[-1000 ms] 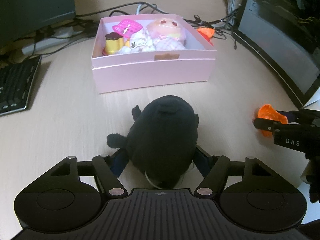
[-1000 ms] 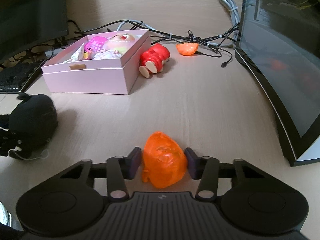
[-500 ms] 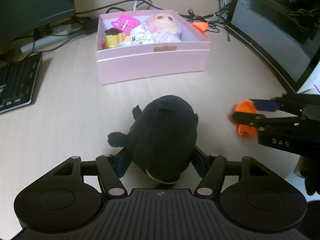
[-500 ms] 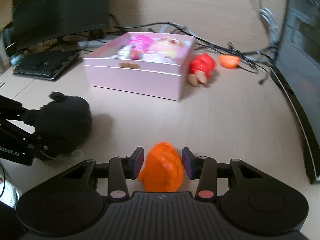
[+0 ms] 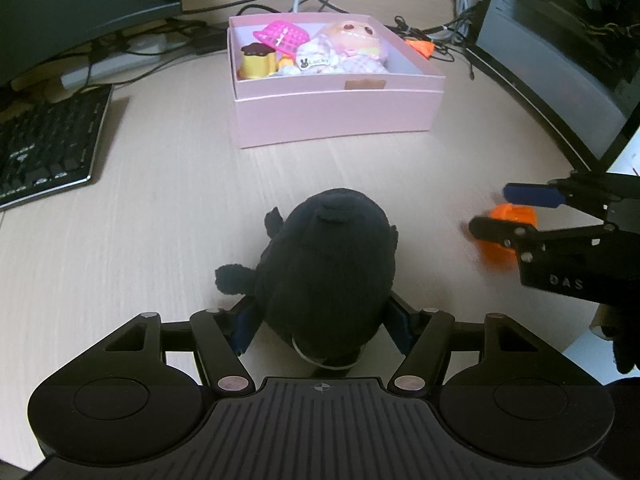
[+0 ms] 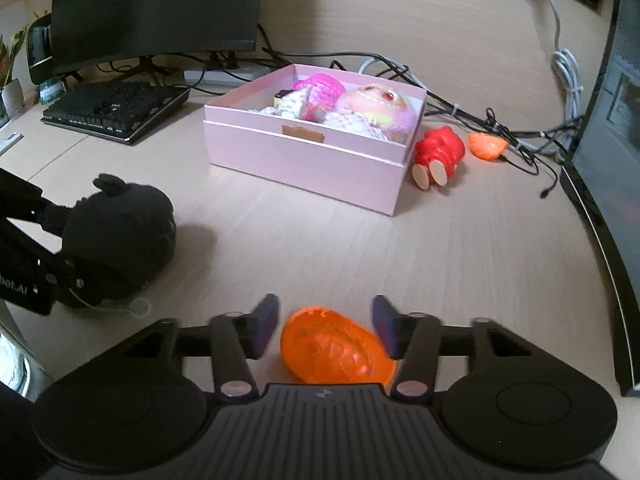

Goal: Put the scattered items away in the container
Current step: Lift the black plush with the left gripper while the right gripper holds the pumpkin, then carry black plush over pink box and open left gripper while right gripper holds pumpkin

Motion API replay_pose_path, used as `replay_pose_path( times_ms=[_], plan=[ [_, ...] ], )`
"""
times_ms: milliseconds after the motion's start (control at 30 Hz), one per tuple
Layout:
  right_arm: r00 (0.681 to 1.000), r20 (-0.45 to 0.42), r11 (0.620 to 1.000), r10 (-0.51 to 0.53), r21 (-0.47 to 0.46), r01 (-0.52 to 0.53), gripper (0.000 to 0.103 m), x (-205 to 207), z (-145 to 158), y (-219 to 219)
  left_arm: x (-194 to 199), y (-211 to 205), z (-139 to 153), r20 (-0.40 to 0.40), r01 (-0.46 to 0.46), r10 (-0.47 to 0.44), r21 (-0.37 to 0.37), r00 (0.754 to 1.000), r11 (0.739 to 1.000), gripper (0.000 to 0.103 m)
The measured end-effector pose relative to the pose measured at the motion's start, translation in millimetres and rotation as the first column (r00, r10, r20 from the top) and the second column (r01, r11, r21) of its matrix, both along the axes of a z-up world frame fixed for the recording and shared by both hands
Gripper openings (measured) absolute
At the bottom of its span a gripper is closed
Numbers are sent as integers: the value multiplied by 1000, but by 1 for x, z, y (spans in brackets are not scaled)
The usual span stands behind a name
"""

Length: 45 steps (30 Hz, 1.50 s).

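black plush toy [image 5: 328, 264] clamped in left gripper [image 5: 322, 322]; orange toy [image 6: 334, 350] loose between right gripper [image 6: 324, 328] jaws, opening

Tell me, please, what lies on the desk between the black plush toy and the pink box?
Nothing: in the left wrist view, only bare desk separates the black plush toy from the pink box.
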State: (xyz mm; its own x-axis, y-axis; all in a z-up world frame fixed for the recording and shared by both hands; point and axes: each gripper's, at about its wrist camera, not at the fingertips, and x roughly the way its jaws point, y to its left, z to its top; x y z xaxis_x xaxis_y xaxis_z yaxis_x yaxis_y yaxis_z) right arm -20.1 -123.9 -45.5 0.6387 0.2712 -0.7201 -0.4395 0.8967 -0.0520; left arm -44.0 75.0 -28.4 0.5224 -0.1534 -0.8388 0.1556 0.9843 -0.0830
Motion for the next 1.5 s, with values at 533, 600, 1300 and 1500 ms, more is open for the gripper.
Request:
replay_pose_path(
  times_ms=[533, 600, 1300, 1500],
  plan=[
    [999, -49, 1000, 14, 4, -14, 49, 3, -4, -5, 13, -6, -8, -33, 14, -14, -9, 999, 1000, 66],
    [998, -42, 999, 39, 4, -39, 49, 6, 2, -3, 15, -7, -6, -39, 20, -20, -13, 999, 1000, 65],
    [935, 344, 989, 89, 81, -124, 49, 128, 114, 22, 171, 10, 94, 287, -62, 100, -138, 953, 989, 65],
    [942, 324, 984, 90, 119, -134, 49, 186, 128, 20, 198, 9, 47, 158, -108, 117, -69, 980, 992, 68]
  ],
)
